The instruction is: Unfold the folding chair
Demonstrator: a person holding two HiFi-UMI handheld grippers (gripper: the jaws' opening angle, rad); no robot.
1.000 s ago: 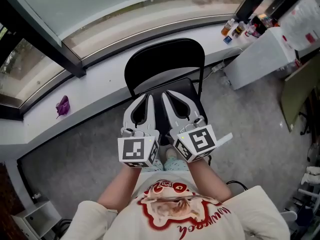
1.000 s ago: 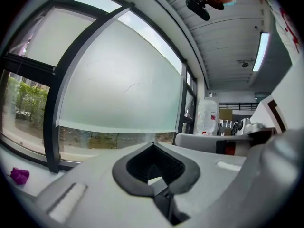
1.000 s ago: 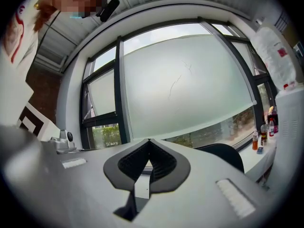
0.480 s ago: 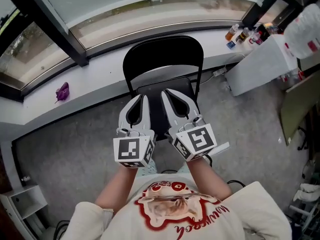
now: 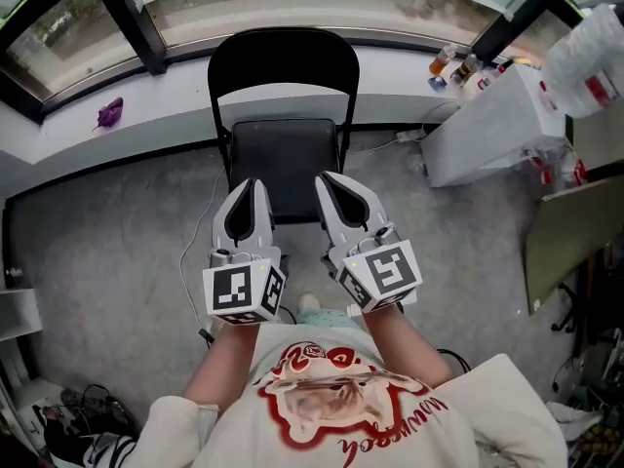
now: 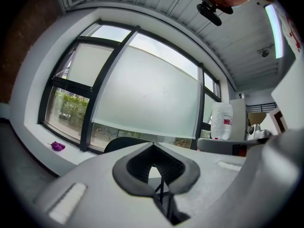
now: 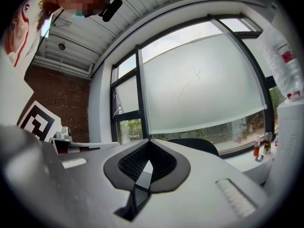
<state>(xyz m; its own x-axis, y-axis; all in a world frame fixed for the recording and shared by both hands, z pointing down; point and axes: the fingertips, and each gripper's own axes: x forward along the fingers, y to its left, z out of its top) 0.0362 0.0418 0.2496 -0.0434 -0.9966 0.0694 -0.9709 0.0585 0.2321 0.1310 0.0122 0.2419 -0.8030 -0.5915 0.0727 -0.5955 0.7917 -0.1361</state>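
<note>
Head view: black metal folding chair (image 5: 284, 115) stands unfolded on the grey concrete floor (image 5: 127, 213), just in front of the white window ledge (image 5: 156, 110). Its rounded backrest (image 5: 283, 61) is on the window side and its flat dark seat (image 5: 283, 164) points back toward the person. The chair's long axis in this view runs from the person toward the window.

Left gripper (image 5: 250, 185) and right gripper (image 5: 327, 178) are held side by side, level, both aimed at the seat. Each gripper's white jaws are together at the tips, with nothing between them; both gripper views confirm this. Whether the tips touch the seat cannot be told. Both forearms extend forward from the body, behind the marker cubes.

In the left gripper view (image 6: 153, 145) and the right gripper view (image 7: 149, 141), the backrest shows beyond the jaws.

A small purple object (image 5: 108, 113) lies on the ledge to the left. Several small bottles (image 5: 458, 66) and a white cabinet (image 5: 487, 130) stand to the right.
</note>
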